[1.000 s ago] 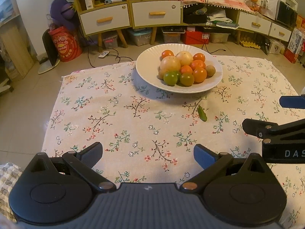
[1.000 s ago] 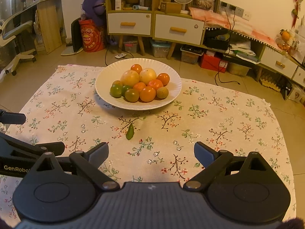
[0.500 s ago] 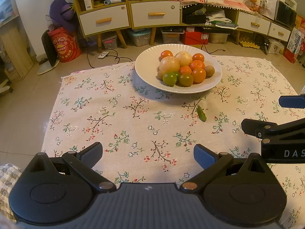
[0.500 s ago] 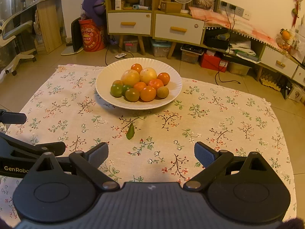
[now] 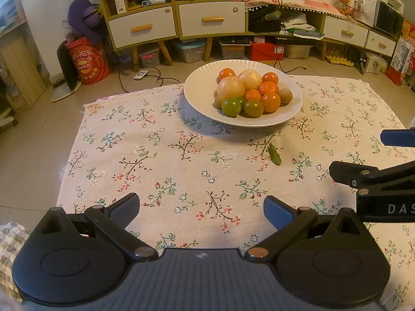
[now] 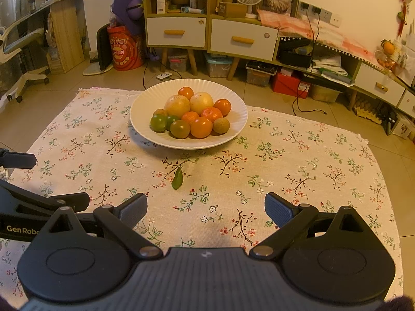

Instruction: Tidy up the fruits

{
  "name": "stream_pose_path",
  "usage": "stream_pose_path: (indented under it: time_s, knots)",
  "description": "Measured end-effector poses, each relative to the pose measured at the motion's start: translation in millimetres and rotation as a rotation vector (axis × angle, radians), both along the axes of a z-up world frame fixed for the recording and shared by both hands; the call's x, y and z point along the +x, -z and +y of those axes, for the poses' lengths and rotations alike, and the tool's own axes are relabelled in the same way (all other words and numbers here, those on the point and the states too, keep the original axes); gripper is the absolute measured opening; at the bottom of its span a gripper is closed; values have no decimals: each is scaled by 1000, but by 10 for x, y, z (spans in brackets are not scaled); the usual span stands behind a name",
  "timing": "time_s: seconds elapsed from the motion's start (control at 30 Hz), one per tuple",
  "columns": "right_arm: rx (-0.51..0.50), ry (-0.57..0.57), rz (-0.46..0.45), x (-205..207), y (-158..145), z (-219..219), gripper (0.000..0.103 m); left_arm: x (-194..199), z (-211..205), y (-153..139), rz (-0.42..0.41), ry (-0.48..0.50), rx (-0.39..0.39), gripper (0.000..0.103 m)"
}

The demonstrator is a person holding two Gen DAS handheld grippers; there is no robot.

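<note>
A white ribbed plate (image 5: 202, 85) (image 6: 145, 103) sits at the far middle of the floral cloth, heaped with several fruits: orange tangerines (image 5: 270, 101) (image 6: 201, 127), two pale yellow round fruits (image 5: 230, 86) (image 6: 177, 105), green ones (image 5: 230, 107) (image 6: 158, 123) and small brown ones (image 5: 285, 96) (image 6: 221, 125). My left gripper (image 5: 201, 208) hangs open and empty over the near cloth. My right gripper (image 6: 206, 208) is likewise open and empty, well short of the plate. Each gripper shows at the edge of the other's view.
A loose green leaf (image 5: 275, 154) (image 6: 177, 180) lies on the flowered tablecloth (image 5: 181, 171) between plate and grippers. Beyond the low table's far edge are tiled floor, a drawer cabinet (image 6: 207, 33), storage boxes and a red bucket (image 5: 88, 61).
Both grippers have barely shifted; the left wrist view tilted slightly, so the plate sits a touch lower and left. Nothing was picked up or released.
</note>
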State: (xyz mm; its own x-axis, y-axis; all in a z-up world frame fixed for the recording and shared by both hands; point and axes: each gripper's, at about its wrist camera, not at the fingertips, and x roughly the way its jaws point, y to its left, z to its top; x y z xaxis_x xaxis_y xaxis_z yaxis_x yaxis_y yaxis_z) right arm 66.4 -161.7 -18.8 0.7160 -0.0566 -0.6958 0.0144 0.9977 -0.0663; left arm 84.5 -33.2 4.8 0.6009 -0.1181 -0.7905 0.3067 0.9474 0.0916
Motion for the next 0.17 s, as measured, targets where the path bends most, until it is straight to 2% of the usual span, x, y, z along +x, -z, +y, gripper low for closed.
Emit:
stream_pose_path:
  time_s: [0.17]
  knots:
    - [0,0,0,0,0,-1,97,2,10,10,-2,3,-2,89]
